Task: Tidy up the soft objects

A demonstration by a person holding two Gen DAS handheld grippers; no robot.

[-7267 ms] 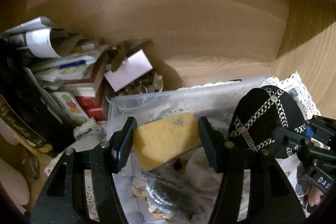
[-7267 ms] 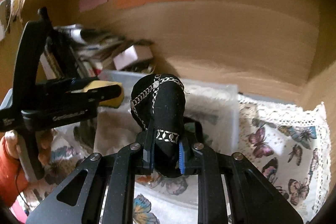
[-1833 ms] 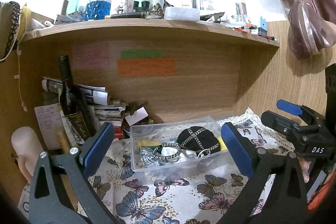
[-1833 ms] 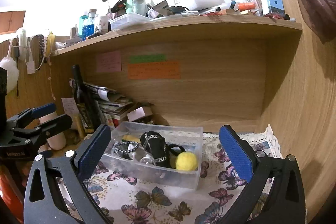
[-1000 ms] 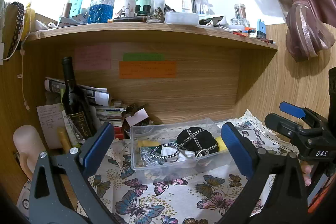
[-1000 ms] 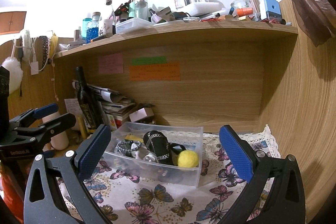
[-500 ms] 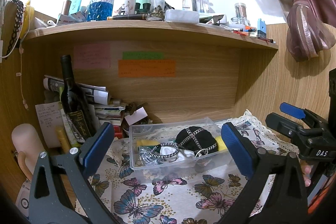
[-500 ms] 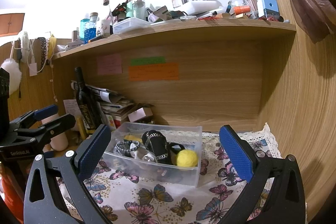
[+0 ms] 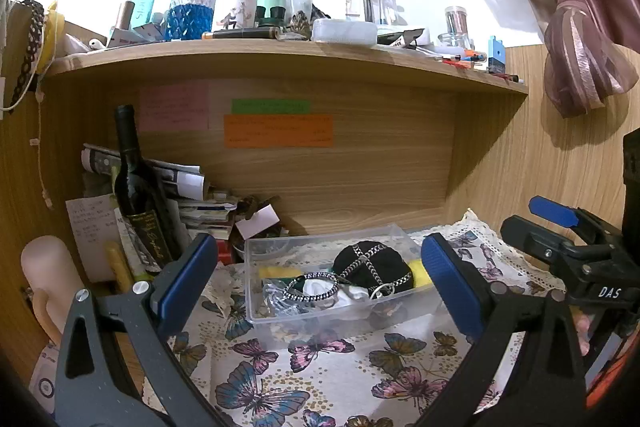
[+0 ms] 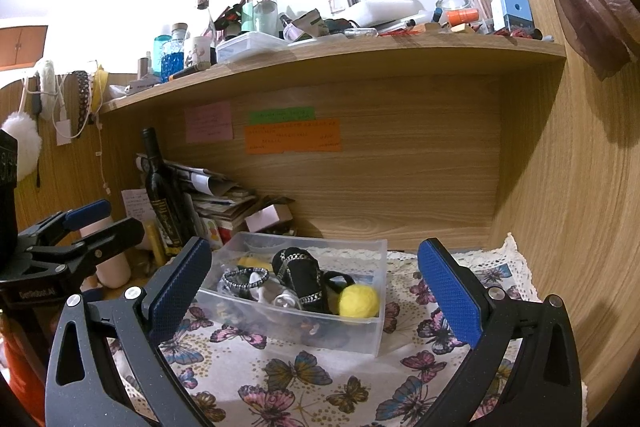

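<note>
A clear plastic box (image 9: 256, 311) (image 10: 372, 331) stands on the butterfly cloth (image 9: 340, 379) under the shelf. In it lie a black cap with silver chains (image 9: 372, 265) (image 10: 298, 277), a yellow ball (image 10: 359, 300), a yellow sponge (image 9: 272, 271) and a beaded band (image 9: 310, 285) (image 10: 244, 277). My left gripper (image 9: 318, 281) is open and empty, held back in front of the box. My right gripper (image 10: 314, 285) is open and empty, also back from the box. Each gripper shows in the other's view, the right one (image 9: 560, 239) at the right edge, the left one (image 10: 80, 231) at the left.
A dark wine bottle (image 9: 138, 187) (image 10: 162, 199) and a pile of papers and books (image 9: 192, 203) stand left of the box. A pale cylinder (image 9: 48, 271) stands at far left. The upper shelf (image 9: 280, 53) carries several bottles and jars. Wooden walls close the back and right.
Since 7.3 s ago both grippers let go of the sponge and the cap into the box and pulled far back. Over the last second the views barely shift.
</note>
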